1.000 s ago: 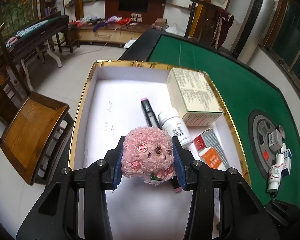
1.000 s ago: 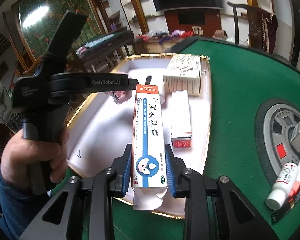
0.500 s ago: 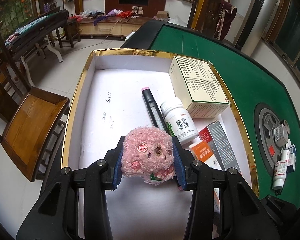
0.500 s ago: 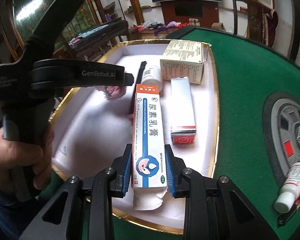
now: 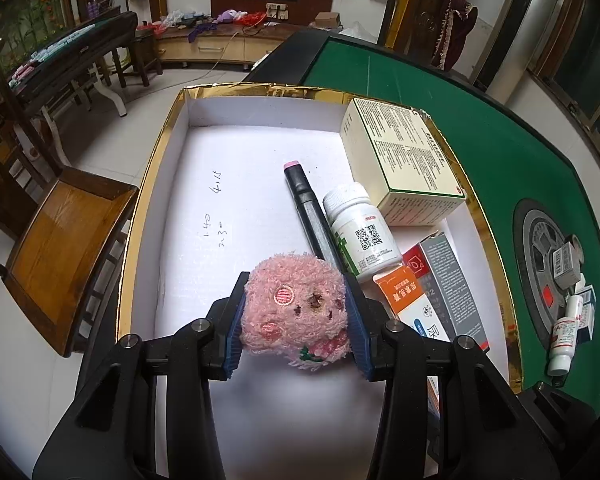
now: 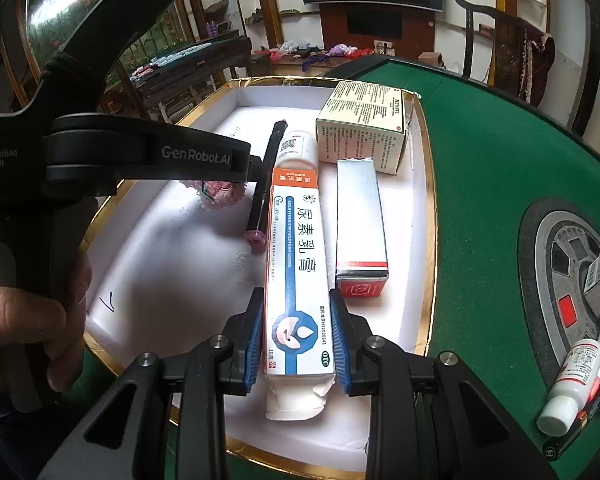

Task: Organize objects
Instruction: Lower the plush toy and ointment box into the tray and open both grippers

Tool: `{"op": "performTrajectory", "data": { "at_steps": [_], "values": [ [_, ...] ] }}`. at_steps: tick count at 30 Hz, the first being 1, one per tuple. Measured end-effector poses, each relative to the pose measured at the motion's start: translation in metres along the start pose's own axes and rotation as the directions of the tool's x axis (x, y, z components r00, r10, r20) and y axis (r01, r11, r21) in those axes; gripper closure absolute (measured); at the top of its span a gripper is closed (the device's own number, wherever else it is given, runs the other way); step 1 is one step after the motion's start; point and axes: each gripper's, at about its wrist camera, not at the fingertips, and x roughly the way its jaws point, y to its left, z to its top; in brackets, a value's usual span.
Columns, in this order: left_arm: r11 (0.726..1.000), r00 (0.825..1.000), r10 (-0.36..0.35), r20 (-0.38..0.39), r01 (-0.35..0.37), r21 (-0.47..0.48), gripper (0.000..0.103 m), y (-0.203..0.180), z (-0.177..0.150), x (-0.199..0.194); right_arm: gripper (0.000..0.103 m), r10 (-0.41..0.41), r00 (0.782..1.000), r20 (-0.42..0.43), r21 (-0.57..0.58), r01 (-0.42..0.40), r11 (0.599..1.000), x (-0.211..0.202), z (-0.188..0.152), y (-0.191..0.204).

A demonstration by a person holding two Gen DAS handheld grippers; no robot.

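left gripper [image 5: 296, 320]: blue pads pressed on both sides of a pink plush toy [image 5: 296, 312], held over the white floor of the gold-rimmed tray [image 5: 260, 90].
right gripper [image 6: 298, 340]: narrow gap, clamped on a long ointment box [image 6: 298, 272] above the tray's near end.
tray contents: black marker [image 5: 308, 216], white pill bottle [image 5: 360, 236], beige carton [image 5: 400, 164], grey box [image 6: 360, 220].
green table [image 6: 500, 168]: small bottles by the round hub.

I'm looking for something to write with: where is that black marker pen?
The black marker pen lies in the white gold-rimmed tray, beside the white pill bottle in the left wrist view, just beyond the pink plush toy.
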Motion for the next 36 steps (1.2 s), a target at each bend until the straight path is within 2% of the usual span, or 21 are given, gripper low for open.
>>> {"op": "performTrajectory", "data": {
  "at_steps": [13,16,23,36],
  "values": [
    [1.0,1.0,0.015,-0.017,-0.015,0.005,0.059,-0.004,0.001,0.006,0.073,-0.032,0.999,-0.001,-0.028,0.032,0.999,0.004,0.002,0.003],
    [1.0,1.0,0.0,-0.028,0.0,-0.012,0.055,-0.003,0.002,0.008,0.073,-0.022,1.0,-0.002,-0.018,0.022,1.0,0.003,0.001,0.002],
    [1.0,0.999,-0.001,-0.034,0.0,-0.026,0.055,-0.001,0.001,0.008,0.073,-0.003,1.0,-0.008,-0.001,0.003,1.0,-0.001,-0.001,0.001],
    [0.997,1.0,-0.026,0.012,0.027,-0.078,0.055,0.009,0.004,-0.008,0.073,0.007,1.0,0.014,0.011,-0.008,1.0,-0.011,0.001,0.001]
  ]
}}
